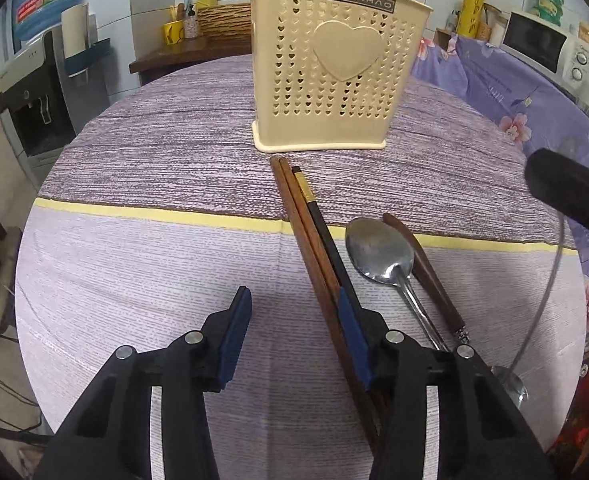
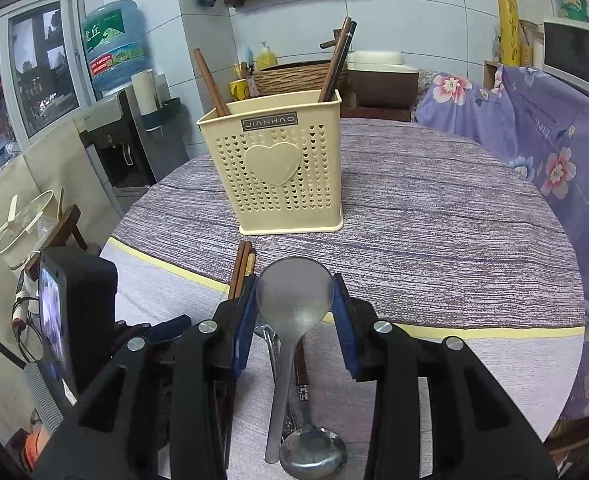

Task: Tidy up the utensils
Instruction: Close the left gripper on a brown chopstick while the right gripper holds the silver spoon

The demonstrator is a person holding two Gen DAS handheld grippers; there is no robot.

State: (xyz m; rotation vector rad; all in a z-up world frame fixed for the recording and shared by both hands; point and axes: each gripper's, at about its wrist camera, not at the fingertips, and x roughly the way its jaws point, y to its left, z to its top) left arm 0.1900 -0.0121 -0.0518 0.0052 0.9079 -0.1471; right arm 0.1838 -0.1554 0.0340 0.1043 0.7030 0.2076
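Observation:
A cream perforated utensil holder (image 1: pixel 330 80) with a heart stands on the round table and holds a few chopsticks; it also shows in the right wrist view (image 2: pixel 282 168). In front of it lie brown chopsticks (image 1: pixel 306 240), a black chopstick (image 1: pixel 326 232), a metal spoon (image 1: pixel 378 252) and a brown-handled utensil (image 1: pixel 426 272). My left gripper (image 1: pixel 294 312) is open and low over the cloth, its right finger beside the chopsticks. My right gripper (image 2: pixel 294 292) is shut on a grey metal spoon (image 2: pixel 294 292), bowl between the pads, held above the table. Another spoon (image 2: pixel 310 452) lies below it.
The table wears a purple striped cloth (image 1: pixel 154 168) with a yellow band. A water dispenser (image 2: pixel 118 148) stands at the left, a microwave (image 1: pixel 546 44) and a floral-covered surface (image 2: pixel 534 128) at the right. The left gripper's body (image 2: pixel 78 320) shows in the right wrist view.

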